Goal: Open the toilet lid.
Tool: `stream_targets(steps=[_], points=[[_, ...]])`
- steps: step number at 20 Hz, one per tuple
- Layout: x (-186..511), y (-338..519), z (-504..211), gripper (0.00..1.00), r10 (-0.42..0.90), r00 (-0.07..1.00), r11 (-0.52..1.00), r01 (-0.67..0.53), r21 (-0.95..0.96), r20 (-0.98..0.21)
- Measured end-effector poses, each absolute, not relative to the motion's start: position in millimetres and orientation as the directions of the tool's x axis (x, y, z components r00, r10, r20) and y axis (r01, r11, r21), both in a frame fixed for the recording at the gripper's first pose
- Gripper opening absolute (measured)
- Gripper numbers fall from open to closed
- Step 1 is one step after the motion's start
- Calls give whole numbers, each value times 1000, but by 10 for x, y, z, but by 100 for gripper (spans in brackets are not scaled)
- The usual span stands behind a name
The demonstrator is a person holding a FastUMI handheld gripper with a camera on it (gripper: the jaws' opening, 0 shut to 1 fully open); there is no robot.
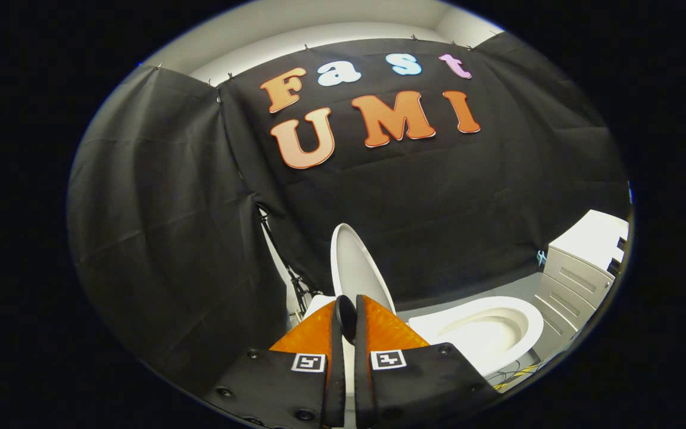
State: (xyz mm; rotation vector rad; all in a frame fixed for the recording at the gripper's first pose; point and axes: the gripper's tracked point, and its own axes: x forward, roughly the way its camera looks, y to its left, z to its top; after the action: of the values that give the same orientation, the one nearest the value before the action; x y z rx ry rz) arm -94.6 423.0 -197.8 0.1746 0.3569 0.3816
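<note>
The gripper points forward with its two fingers pressed nearly together, a thin slit between them. A white surface shows through that slit lower down, but whether the fingers pinch anything cannot be told; nothing sits between the tips.

The lid stands just beyond the fingertips, at twelve o'clock from them. It is raised and seen almost edge-on, a tall white oval whose long axis runs up and down, leaning slightly toward one o'clock. Its lower end is hidden behind the fingers, so contact between fingers and lid cannot be judged.

The seat and open bowl lie at about three o'clock from the fingertips, well off to the side, with the bowl's inside exposed. A white cabinet stands beyond the bowl, at about two o'clock.

Judging from the lid standing upright, the opening looks mostly or fully done. Any remaining move turns on the lid lying straight ahead: a push along the fingers' own line would tip it further back toward the black cloth wall.
</note>
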Motion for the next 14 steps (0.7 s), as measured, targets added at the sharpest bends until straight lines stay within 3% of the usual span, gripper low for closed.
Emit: stream_targets(steps=[4, 13, 14], points=[[-1059, 4515, -2059, 14, 433, 841, 901, -391, 188, -325], [-1078, 4567, -2073, 14, 415, 846, 909, -398, 121, -334], [-1111, 4611, -2094, 19, 436, 829, 900, -405, 161, -350]])
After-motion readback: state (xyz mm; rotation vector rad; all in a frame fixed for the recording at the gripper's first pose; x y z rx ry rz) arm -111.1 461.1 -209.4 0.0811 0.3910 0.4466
